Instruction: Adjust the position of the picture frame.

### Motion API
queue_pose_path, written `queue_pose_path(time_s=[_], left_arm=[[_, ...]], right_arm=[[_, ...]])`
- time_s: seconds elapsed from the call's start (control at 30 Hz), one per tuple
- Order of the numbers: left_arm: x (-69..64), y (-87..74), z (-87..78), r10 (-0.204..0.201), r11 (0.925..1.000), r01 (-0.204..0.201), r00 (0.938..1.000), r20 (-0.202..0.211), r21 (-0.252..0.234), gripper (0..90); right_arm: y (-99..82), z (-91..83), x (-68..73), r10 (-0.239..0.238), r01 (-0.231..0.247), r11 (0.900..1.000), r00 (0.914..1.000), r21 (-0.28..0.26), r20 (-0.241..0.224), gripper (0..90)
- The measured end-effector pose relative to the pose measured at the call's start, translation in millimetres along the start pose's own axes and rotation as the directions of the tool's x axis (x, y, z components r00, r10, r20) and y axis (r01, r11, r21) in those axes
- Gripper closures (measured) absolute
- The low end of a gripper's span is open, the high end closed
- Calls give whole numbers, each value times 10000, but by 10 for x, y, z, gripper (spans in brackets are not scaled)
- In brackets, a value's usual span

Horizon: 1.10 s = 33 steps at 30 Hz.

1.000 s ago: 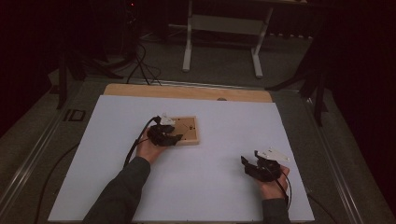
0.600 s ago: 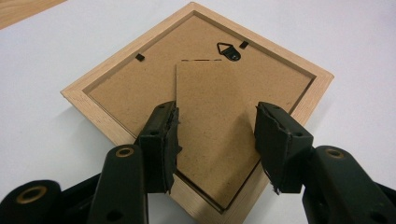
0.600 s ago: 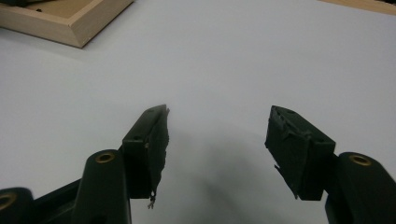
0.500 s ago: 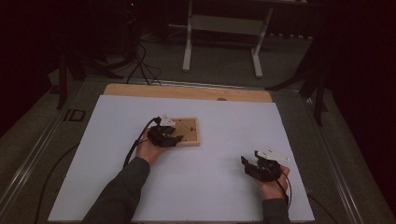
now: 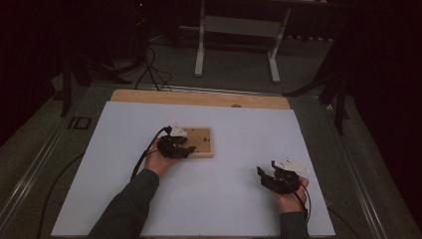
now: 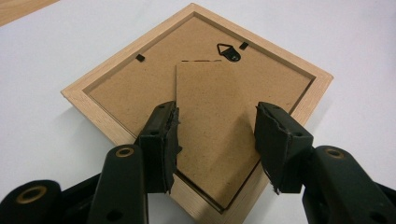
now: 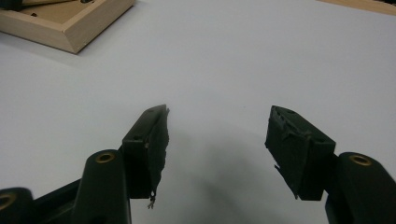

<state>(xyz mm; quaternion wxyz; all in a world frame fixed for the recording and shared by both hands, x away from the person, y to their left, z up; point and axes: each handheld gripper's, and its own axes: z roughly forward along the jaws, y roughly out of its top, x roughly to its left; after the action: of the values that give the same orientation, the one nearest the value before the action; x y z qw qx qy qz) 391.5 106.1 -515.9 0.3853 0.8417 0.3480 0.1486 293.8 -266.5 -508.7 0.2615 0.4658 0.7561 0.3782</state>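
High view: set above the person's side, facing forward and down on the whole tabletop (image 5: 199, 199).
Left gripper view: rides the left gripper (image 6: 217, 135), looking along its jaws, close over the picture frame (image 6: 140, 84).
Right gripper view: rides the right gripper (image 7: 217, 140), low over the tabletop.
Shared: the picture frame appears in all three views.

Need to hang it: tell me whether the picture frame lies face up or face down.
Face down: the picture frame shows its brown backing board, hanging hook and folded stand.
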Motion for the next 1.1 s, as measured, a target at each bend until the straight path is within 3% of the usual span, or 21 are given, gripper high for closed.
queue_pose_path(time_s=[1.1], left_arm=[[-105, -28, -30, 222, 9998, -222, 9996, 150, 6, 504]], right_arm=[[-2, 7, 8, -38, 38, 10000, 10000, 39, -20, 384]])
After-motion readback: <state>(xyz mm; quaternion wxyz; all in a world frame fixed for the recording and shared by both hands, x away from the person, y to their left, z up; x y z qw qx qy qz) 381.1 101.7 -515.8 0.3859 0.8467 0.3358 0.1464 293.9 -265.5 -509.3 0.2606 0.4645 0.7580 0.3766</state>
